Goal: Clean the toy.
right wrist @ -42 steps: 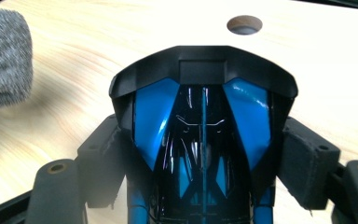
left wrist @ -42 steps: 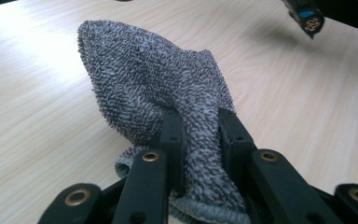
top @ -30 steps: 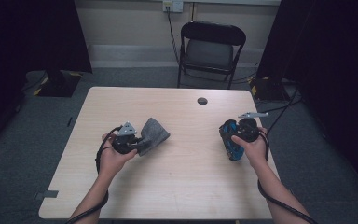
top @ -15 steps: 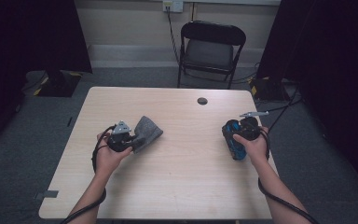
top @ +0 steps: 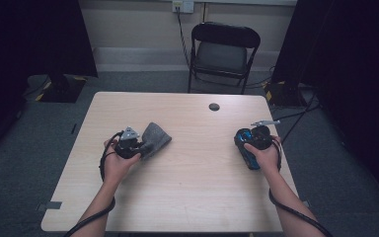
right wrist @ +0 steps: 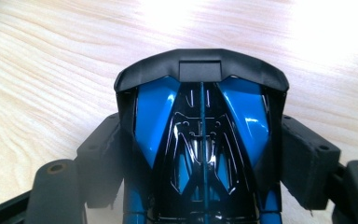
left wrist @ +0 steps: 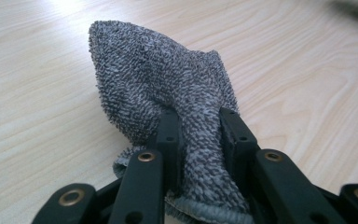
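High view shows, on the left part of the counter [top: 187, 187], the left gripper [top: 140, 145] with its jaws closed tight on a grey towel [top: 154, 138], which lies bunched on the wood just in front of it. On the right, the right gripper [top: 244, 143] has its jaws standing wide and pressing both sides of a blue and black toy car [top: 246, 150], near the counter's right edge.
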